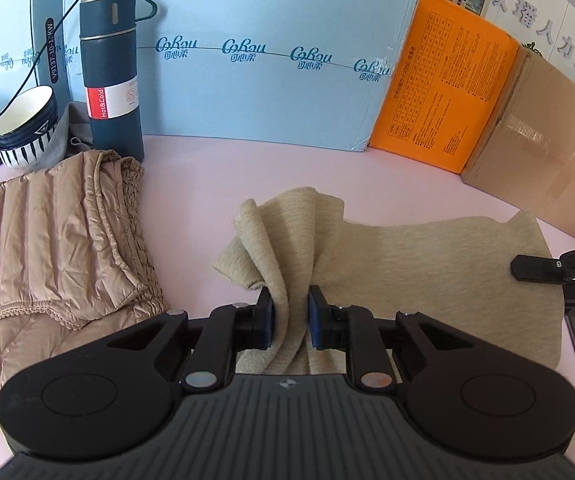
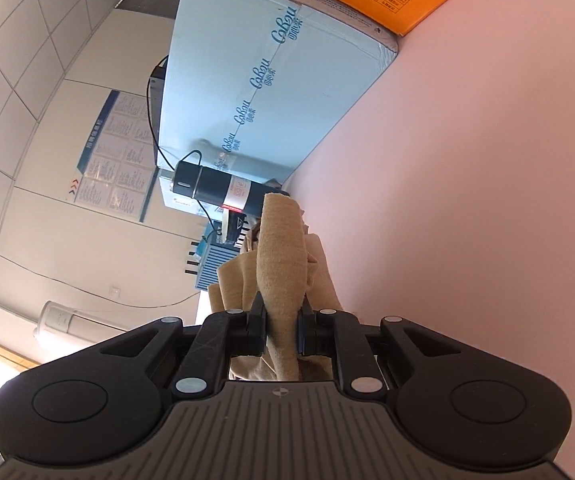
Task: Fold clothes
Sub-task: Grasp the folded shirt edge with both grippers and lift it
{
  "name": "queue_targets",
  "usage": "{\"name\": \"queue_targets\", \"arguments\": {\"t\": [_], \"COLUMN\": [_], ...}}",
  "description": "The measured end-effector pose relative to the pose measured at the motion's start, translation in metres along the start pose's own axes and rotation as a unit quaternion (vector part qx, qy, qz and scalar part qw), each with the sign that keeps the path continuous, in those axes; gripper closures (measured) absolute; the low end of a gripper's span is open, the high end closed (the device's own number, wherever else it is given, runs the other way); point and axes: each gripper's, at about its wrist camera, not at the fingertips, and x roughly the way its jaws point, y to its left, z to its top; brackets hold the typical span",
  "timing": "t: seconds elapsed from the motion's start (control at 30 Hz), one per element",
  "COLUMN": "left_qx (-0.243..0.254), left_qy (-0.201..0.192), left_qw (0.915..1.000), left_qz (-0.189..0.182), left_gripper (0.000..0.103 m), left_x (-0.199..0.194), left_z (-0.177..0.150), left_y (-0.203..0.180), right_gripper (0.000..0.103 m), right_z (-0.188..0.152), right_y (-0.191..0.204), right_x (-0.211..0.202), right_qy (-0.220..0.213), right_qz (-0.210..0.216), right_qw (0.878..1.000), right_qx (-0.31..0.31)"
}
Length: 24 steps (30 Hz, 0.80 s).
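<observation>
A beige knit garment (image 1: 427, 264) lies spread on the pink table (image 1: 207, 184), with one end bunched up into a standing fold. My left gripper (image 1: 290, 312) is shut on that bunched fold, the cloth pinched between its blue pads. In the left wrist view the right gripper (image 1: 543, 268) shows at the far right edge, at the garment's other end. The right wrist view is rolled on its side. There my right gripper (image 2: 281, 320) is shut on a raised strip of the beige garment (image 2: 281, 256), which hides most of what lies behind it.
A tan quilted jacket (image 1: 55, 240) lies at the left. Behind it stand a dark thermos (image 1: 111, 72) and a striped bowl (image 1: 27, 128). A light blue box (image 1: 267, 72), an orange box (image 1: 447, 92) and a brown carton (image 1: 539, 152) wall the table's far side.
</observation>
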Motion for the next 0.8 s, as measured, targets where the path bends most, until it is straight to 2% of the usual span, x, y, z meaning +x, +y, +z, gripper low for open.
{"name": "queue_targets", "arguments": {"t": [0.17,0.3,0.53,0.67,0.8], "left_qx": [-0.022,-0.043,-0.087,-0.095,-0.114], "left_qy": [-0.029,-0.049,-0.072,-0.077,-0.067], "left_qw": [0.9991,0.9957,0.9815,0.9736,0.9672], "left_qz": [0.024,0.066,0.154,0.193,0.217], "left_gripper": [0.088,0.088,0.087,0.087,0.087], "left_x": [-0.030,-0.055,-0.093,-0.099,-0.086], "left_z": [0.000,0.003,0.022,0.033,0.039], "left_y": [0.026,0.057,0.125,0.154,0.184], "right_gripper": [0.091,0.091,0.091,0.091,0.090], "right_z": [0.014,0.027,0.043,0.044,0.045], "right_y": [0.039,0.070,0.133,0.150,0.143], "right_x": [0.029,0.071,0.184,0.243,0.293], "right_qy": [0.034,0.072,0.164,0.192,0.207], "right_qz": [0.026,0.054,0.097,0.111,0.101], "right_qw": [0.999,0.995,0.975,0.968,0.967], "right_qx": [-0.034,-0.053,-0.111,-0.120,-0.112]}}
